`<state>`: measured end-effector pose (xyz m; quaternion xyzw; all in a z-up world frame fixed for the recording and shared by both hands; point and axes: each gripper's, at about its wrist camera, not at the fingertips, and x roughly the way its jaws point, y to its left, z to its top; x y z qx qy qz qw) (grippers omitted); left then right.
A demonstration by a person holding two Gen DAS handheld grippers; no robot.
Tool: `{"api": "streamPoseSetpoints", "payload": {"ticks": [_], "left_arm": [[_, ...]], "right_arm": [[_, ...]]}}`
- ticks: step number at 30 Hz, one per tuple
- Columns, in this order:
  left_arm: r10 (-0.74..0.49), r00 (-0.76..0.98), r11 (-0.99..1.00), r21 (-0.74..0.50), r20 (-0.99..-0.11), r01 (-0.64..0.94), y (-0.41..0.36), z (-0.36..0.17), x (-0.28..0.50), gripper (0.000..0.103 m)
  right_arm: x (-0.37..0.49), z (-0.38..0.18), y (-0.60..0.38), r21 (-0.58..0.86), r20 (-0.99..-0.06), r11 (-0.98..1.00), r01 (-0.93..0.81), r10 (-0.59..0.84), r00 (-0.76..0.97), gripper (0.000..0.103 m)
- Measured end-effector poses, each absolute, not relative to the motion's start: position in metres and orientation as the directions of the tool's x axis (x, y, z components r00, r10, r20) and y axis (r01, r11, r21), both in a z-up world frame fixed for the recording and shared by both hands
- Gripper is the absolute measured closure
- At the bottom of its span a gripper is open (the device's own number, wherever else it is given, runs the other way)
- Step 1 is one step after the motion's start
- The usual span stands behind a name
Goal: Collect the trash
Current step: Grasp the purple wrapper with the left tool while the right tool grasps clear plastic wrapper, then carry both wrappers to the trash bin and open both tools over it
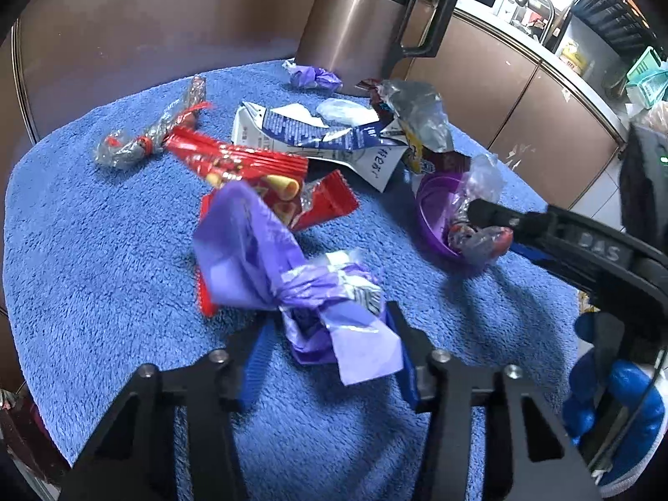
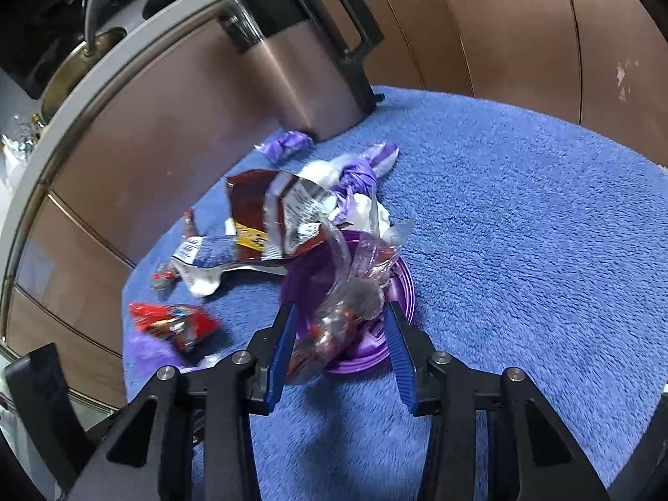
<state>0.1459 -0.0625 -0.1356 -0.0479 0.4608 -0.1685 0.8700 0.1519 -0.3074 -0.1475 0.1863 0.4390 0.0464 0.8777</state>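
Trash lies scattered on a blue towel [image 1: 83, 229]. My left gripper [image 1: 330, 334] is shut on a purple wrapper [image 1: 259, 259], held just above the towel. Behind it lie a red snack wrapper [image 1: 238, 163], a blue-white carton wrapper [image 1: 317, 137] and a clear twisted wrapper [image 1: 146, 133]. A purple bowl [image 1: 434, 213] holds clear plastic trash [image 1: 480, 242]. My right gripper [image 2: 338, 321] is open around that clear plastic trash [image 2: 350, 296] in the purple bowl [image 2: 401, 292]; in the left wrist view its finger [image 1: 492, 213] reaches into the bowl.
A tall brown kettle [image 1: 359, 29] with a black handle stands at the towel's back edge, a small purple wrapper [image 1: 313, 77] at its base. Brown cabinet fronts [image 1: 501, 83] surround the table. A foil bag [image 2: 271, 213] lies beside the bowl.
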Motion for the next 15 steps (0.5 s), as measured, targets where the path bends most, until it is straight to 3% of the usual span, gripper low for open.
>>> {"api": "streamPoseSetpoints", "payload": {"ticks": [1, 3, 4, 15], "left_arm": [[-0.339, 0.518, 0.938, -0.240, -0.785, 0.251, -0.062, -0.135, 0.146, 0.063], [-0.344, 0.523, 0.936, -0.243, -0.780, 0.254, -0.061, -0.135, 0.145, 0.064], [-0.346, 0.526, 0.936, -0.245, -0.777, 0.255, -0.060, -0.133, 0.143, 0.064], [-0.415, 0.576, 0.908, -0.283, -0.704, 0.308, -0.048, -0.097, 0.105, 0.065]], "right_arm": [[0.156, -0.151, -0.305, 0.369, -0.757, 0.926, 0.083, 0.247, 0.605, 0.065], [0.157, -0.155, -0.306, 0.367, -0.758, 0.927, 0.082, 0.247, 0.604, 0.085], [0.157, -0.157, -0.305, 0.369, -0.757, 0.926, 0.080, 0.249, 0.605, 0.088], [0.122, -0.118, -0.296, 0.410, -0.671, 0.912, 0.010, 0.294, 0.681, 0.093]]}}
